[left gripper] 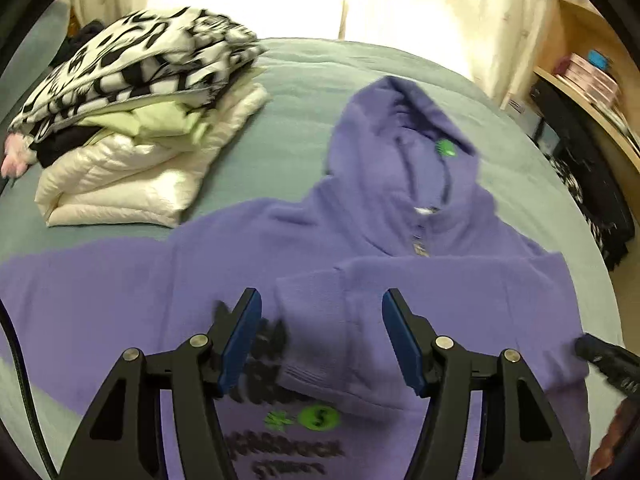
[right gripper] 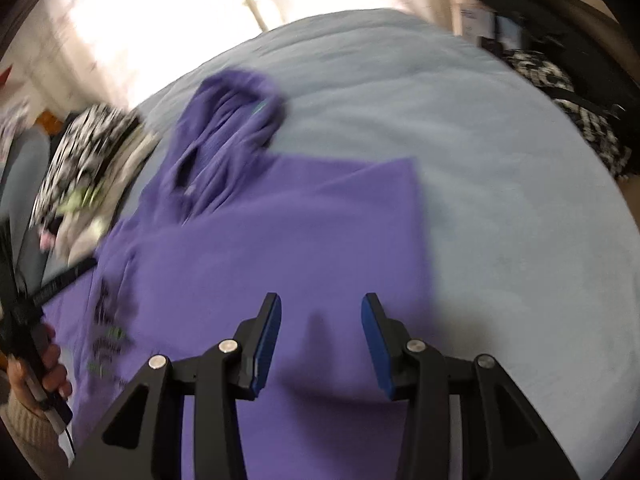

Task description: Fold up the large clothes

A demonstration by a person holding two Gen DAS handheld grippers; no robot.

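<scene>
A purple hoodie (left gripper: 224,264) lies flat on the grey-green bed (left gripper: 288,128), hood pointing away, black and green print on its chest. Its right sleeve (left gripper: 400,300) is folded across the chest; the left sleeve stretches out to the left. My left gripper (left gripper: 322,340) is open and empty, hovering over the folded sleeve's cuff. My right gripper (right gripper: 321,344) is open and empty above the hoodie's folded right side (right gripper: 304,240). The right gripper's tip also shows at the right edge of the left wrist view (left gripper: 608,360).
A stack of folded clothes (left gripper: 132,120), black-and-white patterned on top and white puffer at the bottom, sits at the bed's far left. A wooden shelf (left gripper: 588,92) with boxes and dark bags stands right of the bed. Curtains hang behind.
</scene>
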